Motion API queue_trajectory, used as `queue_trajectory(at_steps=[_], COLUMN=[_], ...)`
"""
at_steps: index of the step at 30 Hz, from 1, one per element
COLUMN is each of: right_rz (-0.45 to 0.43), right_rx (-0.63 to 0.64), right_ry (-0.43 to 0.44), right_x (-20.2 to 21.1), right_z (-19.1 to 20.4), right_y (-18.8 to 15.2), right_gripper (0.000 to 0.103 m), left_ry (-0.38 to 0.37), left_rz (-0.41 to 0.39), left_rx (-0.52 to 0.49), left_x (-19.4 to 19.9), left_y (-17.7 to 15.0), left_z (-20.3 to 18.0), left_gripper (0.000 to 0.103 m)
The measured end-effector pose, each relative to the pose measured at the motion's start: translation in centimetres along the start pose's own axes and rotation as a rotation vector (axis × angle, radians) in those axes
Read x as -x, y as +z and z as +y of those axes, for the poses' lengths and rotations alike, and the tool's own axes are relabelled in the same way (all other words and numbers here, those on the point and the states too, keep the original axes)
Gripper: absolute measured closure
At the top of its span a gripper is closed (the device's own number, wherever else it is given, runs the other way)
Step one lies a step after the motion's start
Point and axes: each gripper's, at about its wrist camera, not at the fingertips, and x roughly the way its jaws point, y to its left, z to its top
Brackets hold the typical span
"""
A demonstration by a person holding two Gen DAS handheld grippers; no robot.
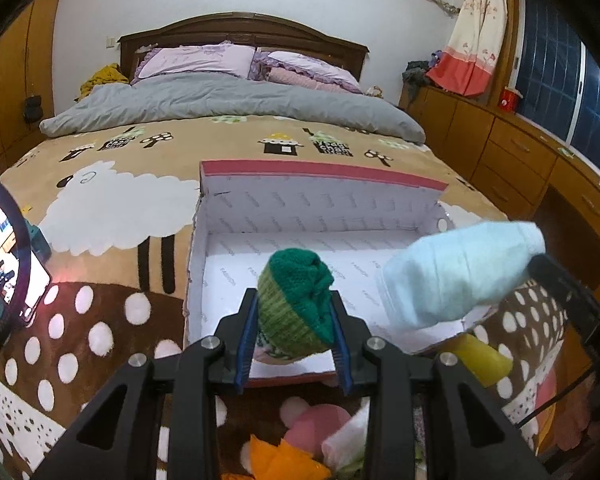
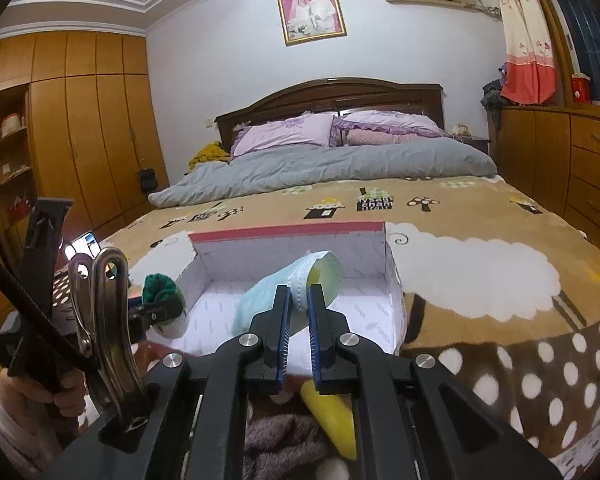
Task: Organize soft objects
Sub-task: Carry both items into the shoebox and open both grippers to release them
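An open white box with a pink rim point(image 1: 324, 170) point(image 2: 288, 232) lies on the patterned blanket, its floor bare. My left gripper point(image 1: 294, 300) is shut on a green knitted sock ball point(image 1: 296, 304) and holds it above the box's near edge; it also shows in the right wrist view point(image 2: 162, 292). My right gripper point(image 2: 299, 294) is shut on a light blue rolled sock point(image 2: 288, 284), held over the box; that sock shows at the right in the left wrist view point(image 1: 460, 276).
Loose soft items lie below the grippers in front of the box: a yellow piece point(image 1: 486, 362) point(image 2: 334, 420), pink point(image 1: 316, 426), orange point(image 1: 284, 460) and white point(image 1: 348, 440) pieces, a grey-brown knit point(image 2: 280, 440). A phone on a stand point(image 1: 8, 256) stands left. A grey duvet point(image 1: 228, 100) lies behind.
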Motion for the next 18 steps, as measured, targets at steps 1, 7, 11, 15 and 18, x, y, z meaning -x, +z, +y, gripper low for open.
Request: queue_trajectory(at_steps=[1, 7, 11, 15, 18], right_rz=[-0.002, 0.041, 0.069, 0.086, 0.096], right_rx=[0.001, -0.009, -0.009, -0.011, -0.014], right_ry=[-0.002, -0.038, -0.050, -0.049, -0.047], right_x=[-0.2, -2.6, -3.6, -4.3, -4.7], right_z=[-0.1, -1.2, -1.7, -1.9, -2.0], right_y=[0.1, -0.5, -1.2, -1.6, -1.9], right_gripper=[0.093, 0.093, 0.093, 0.093, 0.093], left_ry=[0.003, 0.032, 0.044, 0.053, 0.061], left_rz=[0.005, 0.049, 0.084, 0.104, 0.120], left_rx=[-0.002, -0.021, -0.020, -0.022, -0.023], left_x=[-0.3, -2.3, -3.6, -4.7, -5.4], left_y=[0.0, -0.2, -0.2, -0.2, -0.4], left_z=[-0.1, -0.3, -0.3, -0.1, 0.2], left_gripper=[0.069, 0.069, 0.069, 0.069, 0.069])
